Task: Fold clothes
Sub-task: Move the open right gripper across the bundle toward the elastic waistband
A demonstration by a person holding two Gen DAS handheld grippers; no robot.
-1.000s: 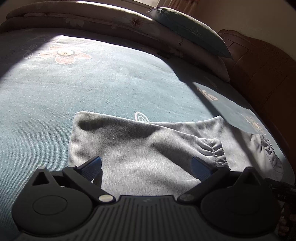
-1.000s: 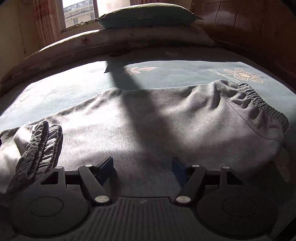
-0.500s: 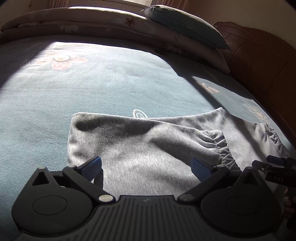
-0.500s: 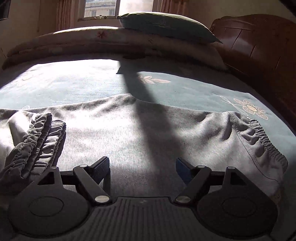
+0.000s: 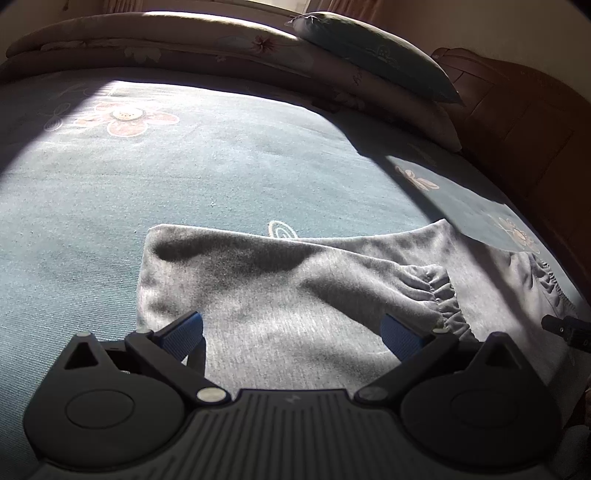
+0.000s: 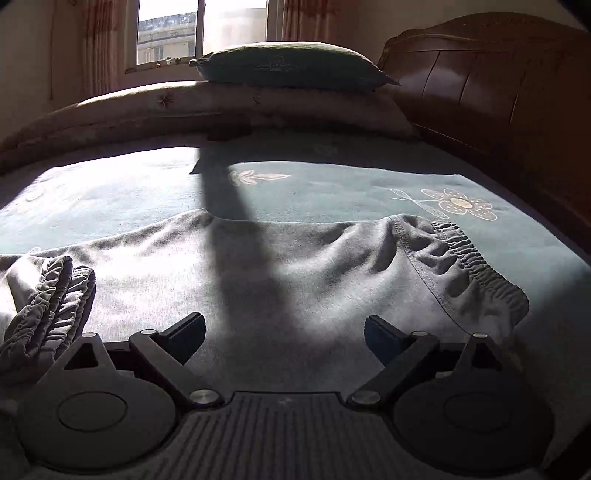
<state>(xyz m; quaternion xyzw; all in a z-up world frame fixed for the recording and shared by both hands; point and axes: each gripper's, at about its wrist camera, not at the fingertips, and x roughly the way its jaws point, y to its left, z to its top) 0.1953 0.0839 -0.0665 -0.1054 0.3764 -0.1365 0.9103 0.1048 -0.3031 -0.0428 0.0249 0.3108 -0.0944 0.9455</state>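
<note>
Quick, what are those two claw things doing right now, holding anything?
Left gripper: open, holding nothing, over the folded grey pants.
Right gripper: open, holding nothing, over the same pants.

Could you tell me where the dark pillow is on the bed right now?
In the right wrist view the pillow sits at the far end of the bed, on top of the rolled quilt, just left of the wooden headboard and below the window.
</note>
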